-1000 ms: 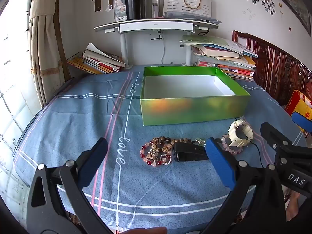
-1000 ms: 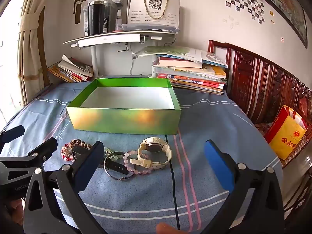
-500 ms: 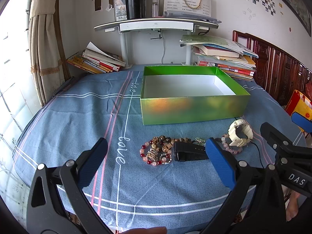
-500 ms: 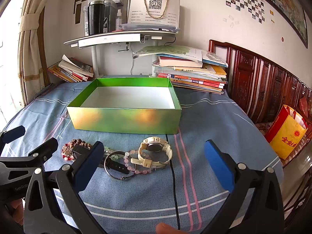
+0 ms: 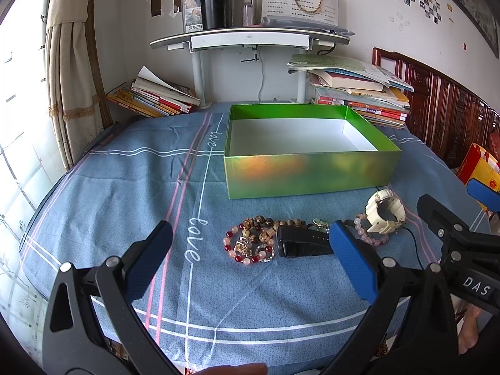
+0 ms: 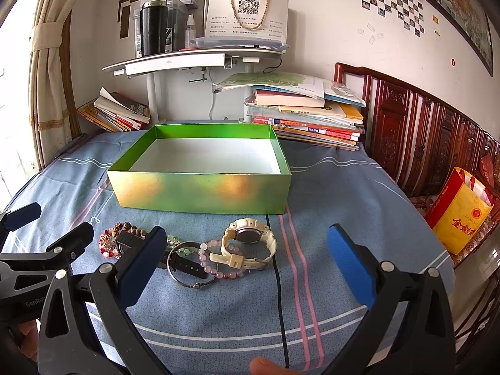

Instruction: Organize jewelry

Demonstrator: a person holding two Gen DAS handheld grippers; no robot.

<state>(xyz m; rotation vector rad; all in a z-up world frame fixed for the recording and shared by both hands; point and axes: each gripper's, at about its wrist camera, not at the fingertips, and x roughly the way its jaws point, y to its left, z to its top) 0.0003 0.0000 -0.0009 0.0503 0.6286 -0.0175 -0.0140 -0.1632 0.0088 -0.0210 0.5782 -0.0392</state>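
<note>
An empty green box (image 5: 312, 175) (image 6: 200, 190) with a white inside stands on the blue bedspread. In front of it lies a row of jewelry: red and pink bead bracelets (image 5: 248, 245) (image 6: 109, 243), a black watch (image 5: 301, 245) (image 6: 187, 261), a pink bead bracelet (image 6: 215, 268) and a cream watch (image 5: 386, 211) (image 6: 250, 243). My left gripper (image 5: 250, 264) hovers open just short of the bead bracelets. Open too, my right gripper (image 6: 245, 262) hangs near the cream watch. Neither holds anything.
Stacks of books (image 5: 353, 100) (image 6: 307, 115) and a white shelf (image 5: 250, 39) stand behind the box against the wall. A wooden headboard (image 6: 415, 131) and a yellow bag (image 6: 459, 215) are on the right. A curtain (image 5: 68, 62) hangs at the left. A black cable (image 6: 279, 297) crosses the bedspread.
</note>
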